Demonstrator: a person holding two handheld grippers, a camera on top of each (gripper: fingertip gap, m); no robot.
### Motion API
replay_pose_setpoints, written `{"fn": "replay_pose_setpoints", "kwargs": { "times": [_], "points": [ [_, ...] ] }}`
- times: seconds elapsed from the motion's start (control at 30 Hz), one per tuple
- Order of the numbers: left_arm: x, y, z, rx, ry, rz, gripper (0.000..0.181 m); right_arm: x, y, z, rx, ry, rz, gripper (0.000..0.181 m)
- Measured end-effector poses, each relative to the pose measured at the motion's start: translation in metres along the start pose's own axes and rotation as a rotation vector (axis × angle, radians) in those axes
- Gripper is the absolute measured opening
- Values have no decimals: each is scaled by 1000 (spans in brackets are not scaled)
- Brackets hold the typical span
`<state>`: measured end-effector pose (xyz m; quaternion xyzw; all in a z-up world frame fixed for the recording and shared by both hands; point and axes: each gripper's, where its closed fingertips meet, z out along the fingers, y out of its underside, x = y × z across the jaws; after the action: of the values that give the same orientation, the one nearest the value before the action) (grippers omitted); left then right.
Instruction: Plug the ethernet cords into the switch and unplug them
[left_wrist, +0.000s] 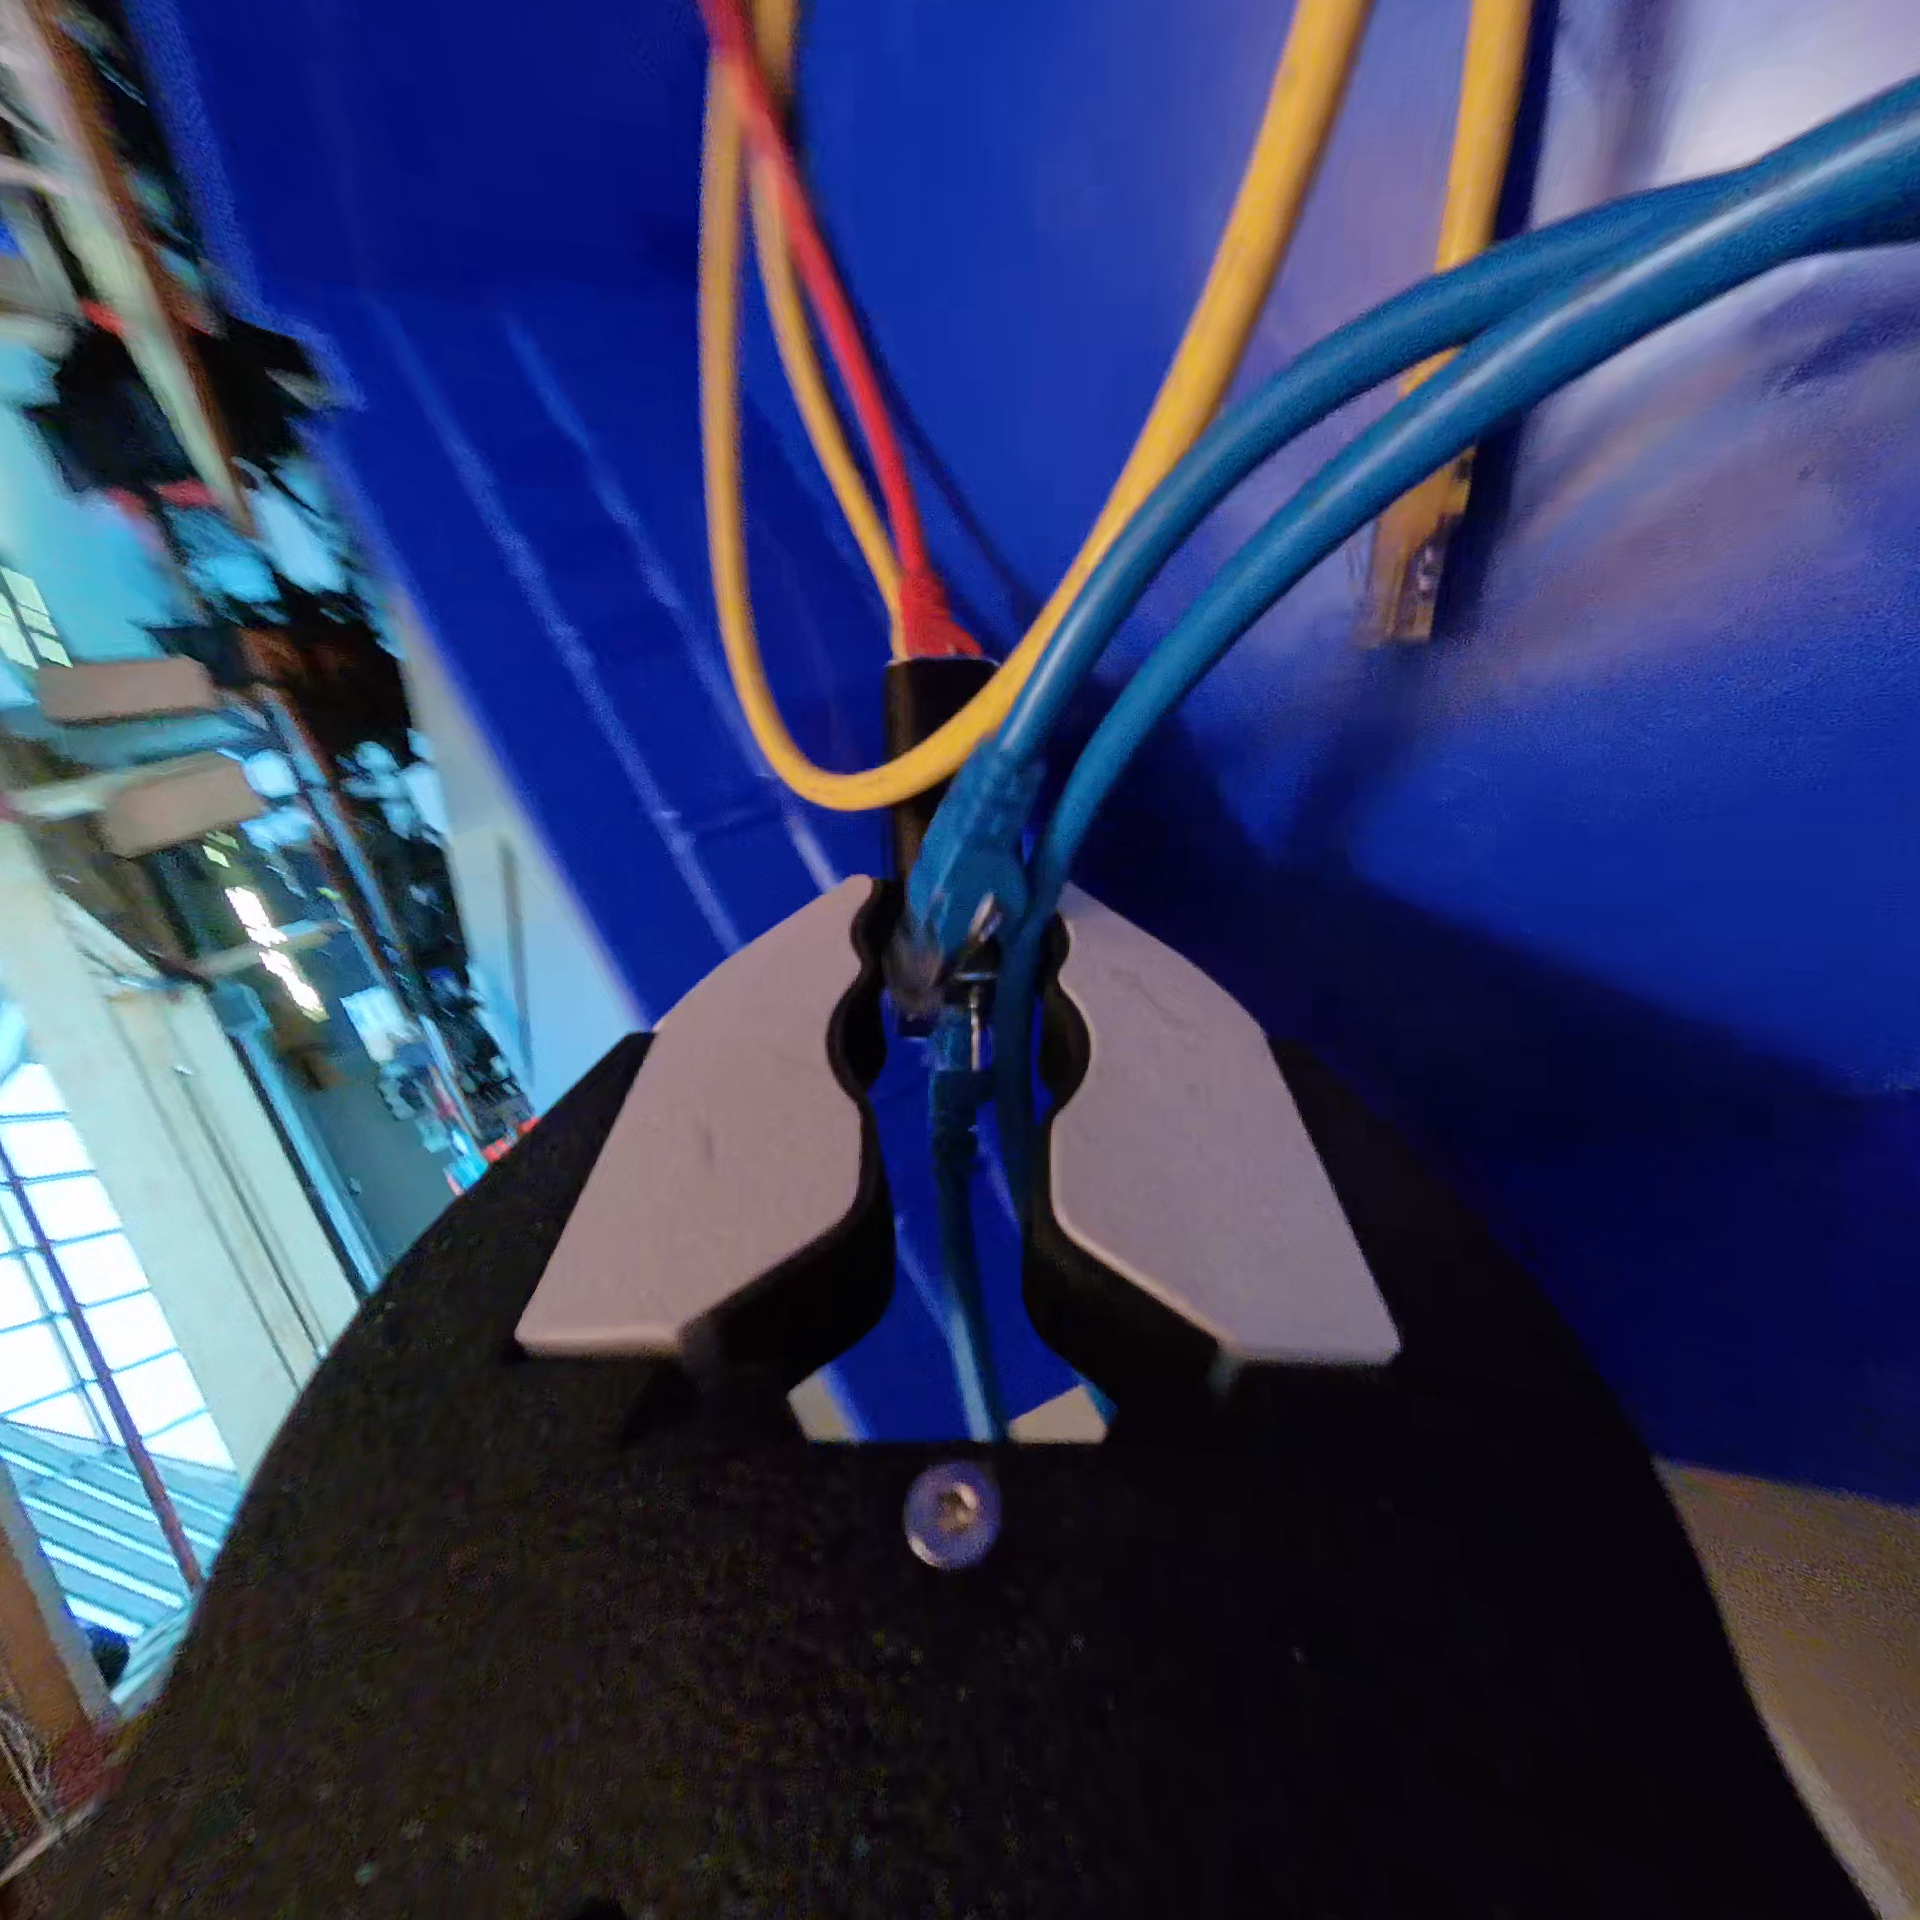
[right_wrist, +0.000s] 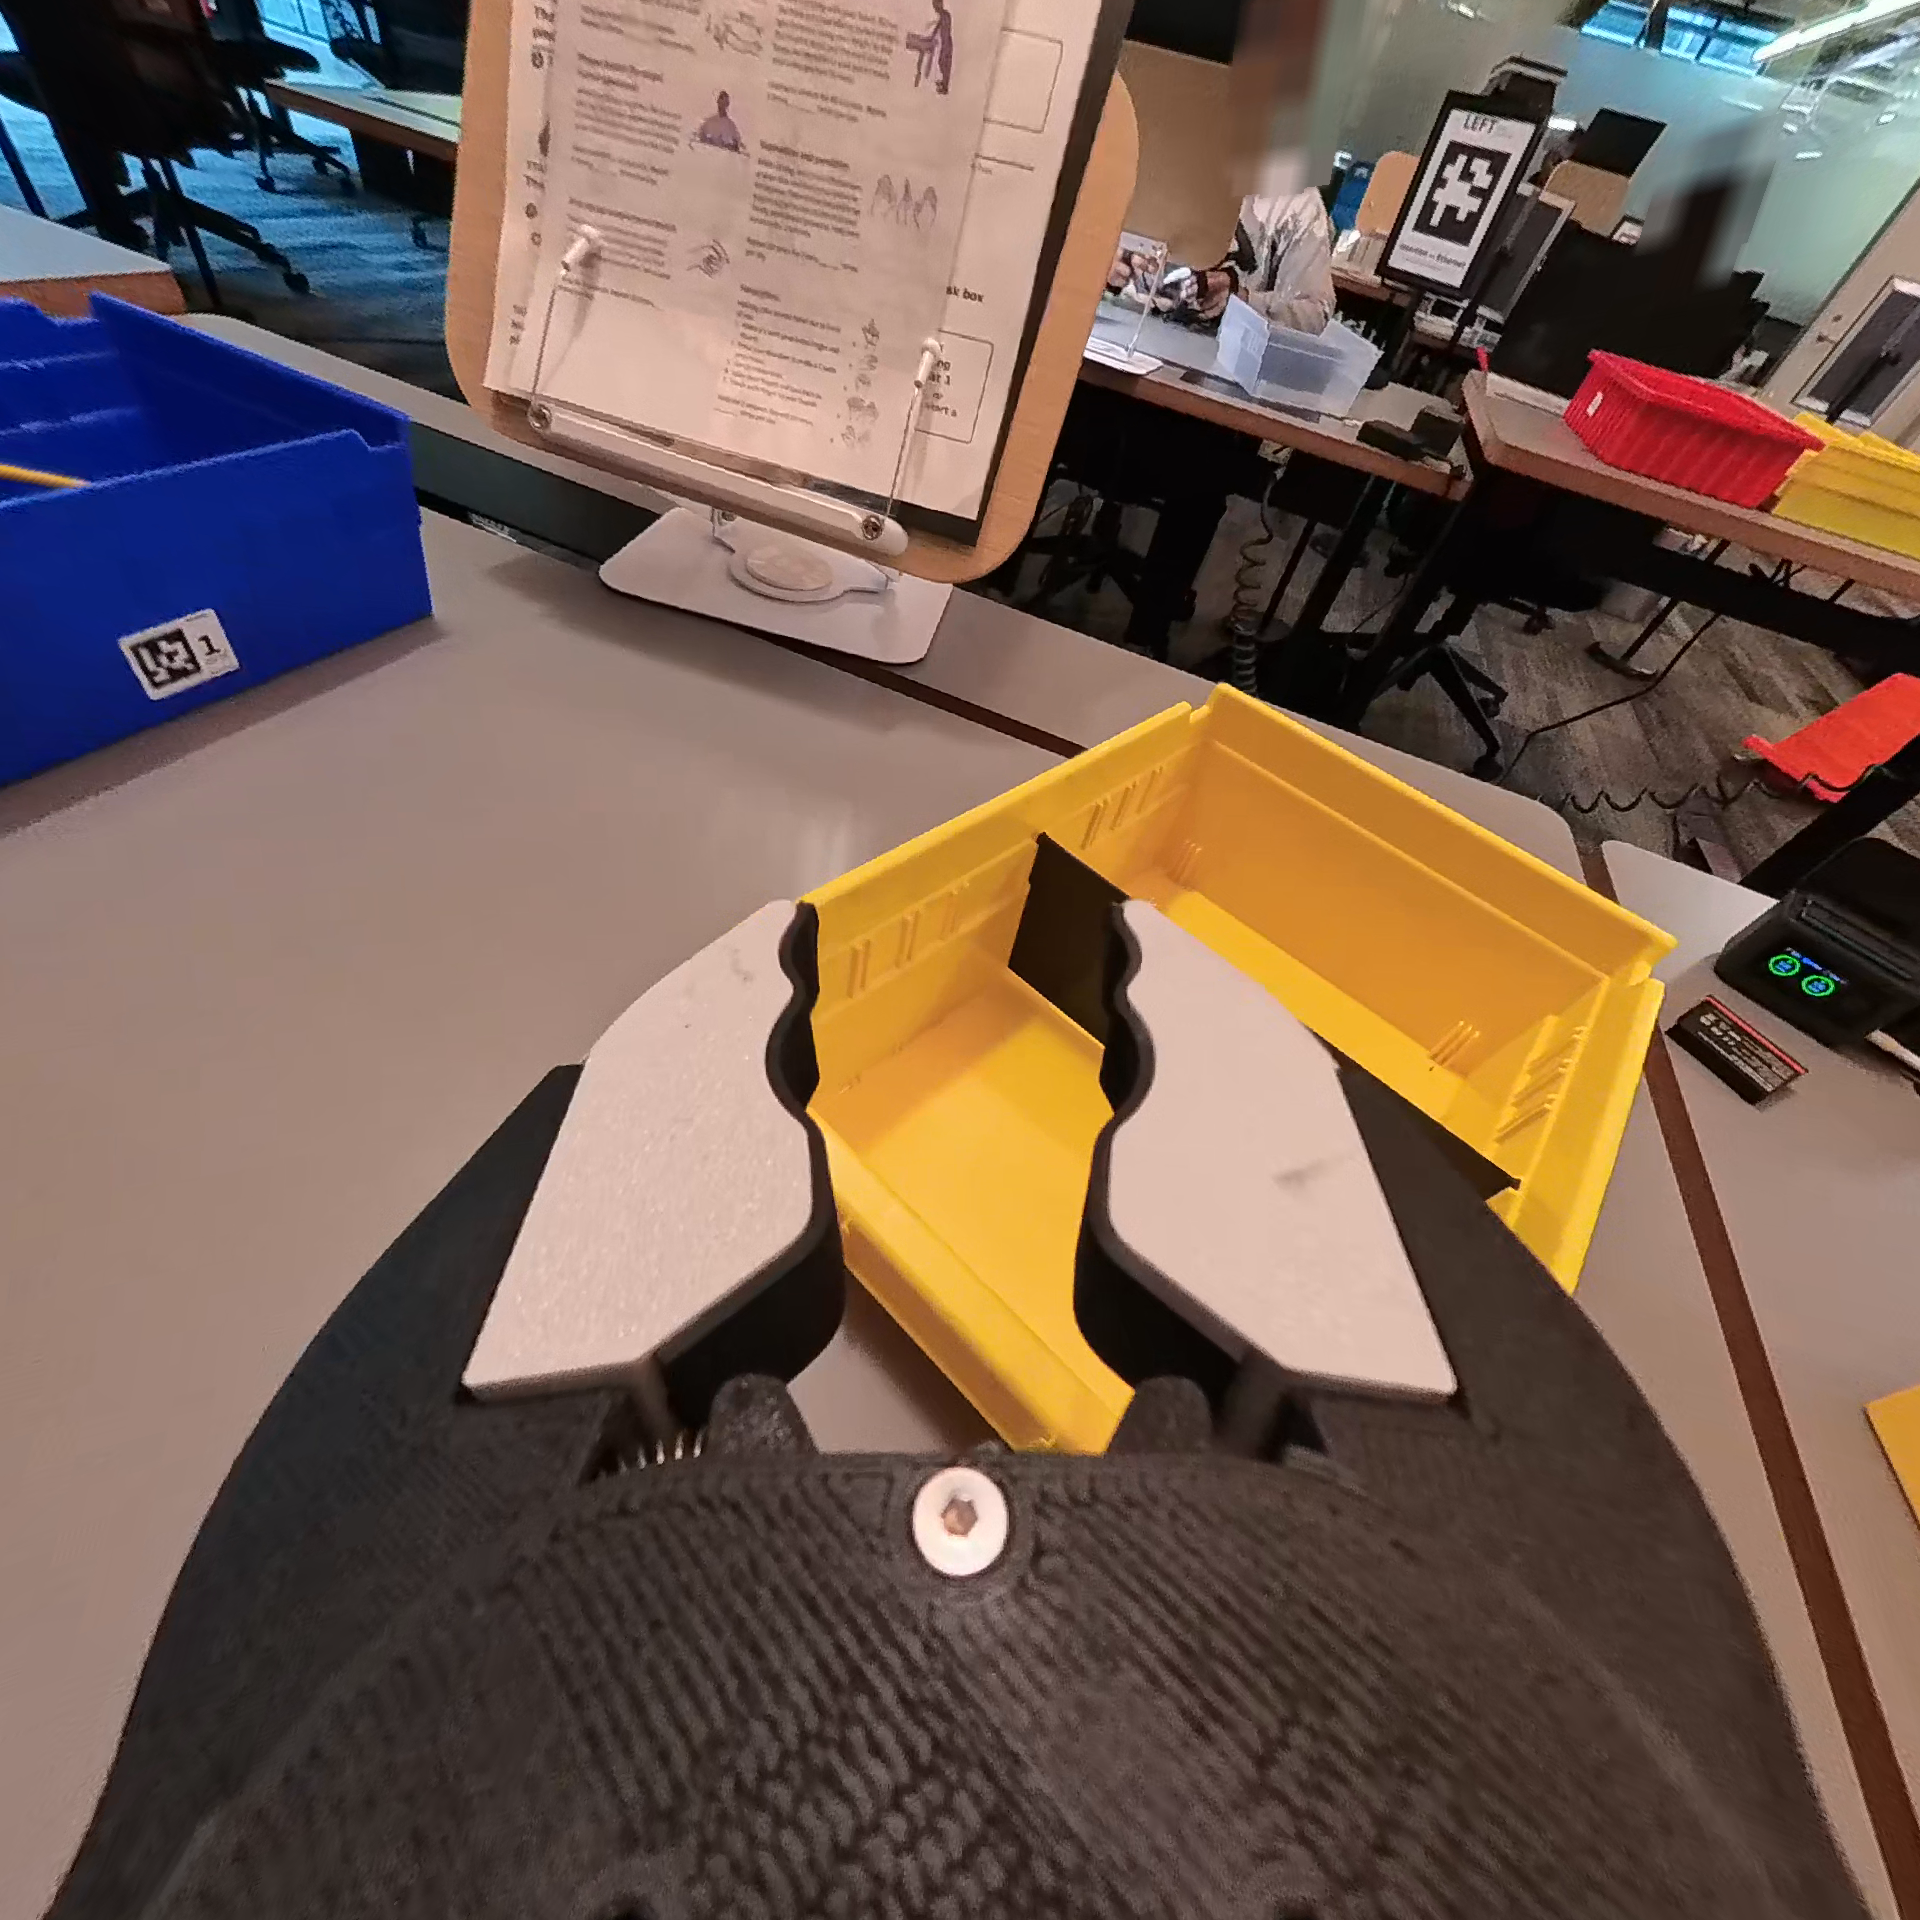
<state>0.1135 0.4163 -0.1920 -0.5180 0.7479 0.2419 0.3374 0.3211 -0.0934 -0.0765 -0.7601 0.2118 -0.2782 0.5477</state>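
Note:
In the left wrist view my left gripper (left_wrist: 961, 914) is nearly shut around a blue ethernet cord (left_wrist: 1351, 416). A blue plug (left_wrist: 961, 873) sits at the fingertips and the cord runs down between the fingers. Just beyond stands a small black switch (left_wrist: 914, 717) with a red cord (left_wrist: 831, 312) plugged into its top. Yellow cords (left_wrist: 1195, 416) loop around it, and a loose yellow plug (left_wrist: 1413, 561) hangs at the right. All this lies inside a blue bin (left_wrist: 520, 364). My right gripper (right_wrist: 961, 935) is open and empty over a yellow bin (right_wrist: 1351, 894).
The yellow bin has a black divider (right_wrist: 1070, 935) and sits on a grey table (right_wrist: 416, 935). The blue bin (right_wrist: 208, 540) is at the table's left. A document stand (right_wrist: 769, 260) stands behind. A small black device (right_wrist: 1818, 956) and a black card (right_wrist: 1735, 1060) are on the right.

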Motion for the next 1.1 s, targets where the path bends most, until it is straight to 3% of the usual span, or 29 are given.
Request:
{"fn": "replay_pose_setpoints", "kwargs": {
  "times": [0.17, 0.33, 0.47, 0.6, 0.7, 0.8, 0.93, 1.0, 1.1],
  "points": [
    [-43, -16, -58, 182, -266, 72, 24, -15, -10, 1, 51, -70, 42, 52],
    [-78, -34, -139, 387, -555, 106, 24, -38, -30, -3, 136, -168, 89, 52],
    [-100, -41, -189, 444, -701, 89, 24, -59, -59, -15, 265, -297, 190, 51],
    [-129, -38, -220, 459, -768, -9, 24, -74, -76, -24, 360, -400, 258, 47],
    [-141, -42, -241, 538, -763, -81, 24, -68, -50, -5, 233, -340, 214, 47],
    [-133, -55, -264, 641, -724, -112, 24, -45, -1, 19, 2, -187, 120, 49],
    [-103, -76, -279, 731, -656, -104, 24, 34, 75, 15, -350, 201, 11, 46],
    [-88, -83, -279, 756, -627, -102, 24, 54, 98, 10, -388, 222, 62, 43],
    [-66, -91, -277, 798, -587, -110, 23, 73, 125, 6, -403, 215, 32, 25]
  ]
}}
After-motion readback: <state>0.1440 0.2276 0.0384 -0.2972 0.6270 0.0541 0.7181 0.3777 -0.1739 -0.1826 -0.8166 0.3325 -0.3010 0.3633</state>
